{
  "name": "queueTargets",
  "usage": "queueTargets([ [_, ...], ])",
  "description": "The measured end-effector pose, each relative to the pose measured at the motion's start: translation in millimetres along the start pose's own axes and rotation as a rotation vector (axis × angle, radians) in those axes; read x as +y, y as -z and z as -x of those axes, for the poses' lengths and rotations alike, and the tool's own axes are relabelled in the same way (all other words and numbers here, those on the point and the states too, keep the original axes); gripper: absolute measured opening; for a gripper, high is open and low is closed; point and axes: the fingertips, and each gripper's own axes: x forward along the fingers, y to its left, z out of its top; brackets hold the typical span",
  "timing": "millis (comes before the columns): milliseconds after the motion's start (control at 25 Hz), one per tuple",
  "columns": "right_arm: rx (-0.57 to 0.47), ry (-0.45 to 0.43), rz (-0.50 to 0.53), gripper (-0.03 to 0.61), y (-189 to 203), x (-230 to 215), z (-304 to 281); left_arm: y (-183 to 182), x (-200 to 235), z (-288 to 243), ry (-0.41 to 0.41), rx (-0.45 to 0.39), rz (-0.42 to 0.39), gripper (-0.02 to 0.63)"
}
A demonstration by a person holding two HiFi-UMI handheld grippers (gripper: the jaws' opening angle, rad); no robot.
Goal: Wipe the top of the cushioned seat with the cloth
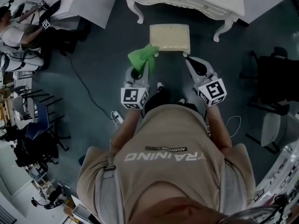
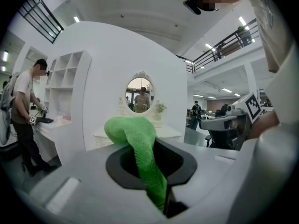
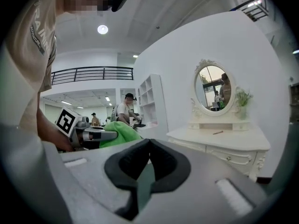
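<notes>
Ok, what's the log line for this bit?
left gripper shut on cloth | right gripper shut, empty | cloth by seat corner

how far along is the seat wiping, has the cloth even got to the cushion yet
Done: the green cloth is picked up, pinched in the left hand-held gripper. In hand: it is held at the near left corner of the cushioned seat; whether it touches the cushion cannot be told. Left: the wipe across the seat top. The right hand-held gripper is shut and empty, near the seat's right corner.
</notes>
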Motion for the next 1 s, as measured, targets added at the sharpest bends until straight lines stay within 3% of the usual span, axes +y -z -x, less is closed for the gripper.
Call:
queueTargets([
  [280,0.012,0.11,0.021,0.002,-20,-3,-57,-16,50,-40,0.121,-0.033,-0.018,0.048],
  [520,0.03,0.177,0.04,0.002,-23,-5,-112,-19,89,-72,0.219,-0.043,-0.102,0.048],
  [1000,0.068,0.186,0.006,0.002,-17,-42,-155,-11,117,-125,0.24,0.004,-0.027,0.048],
])
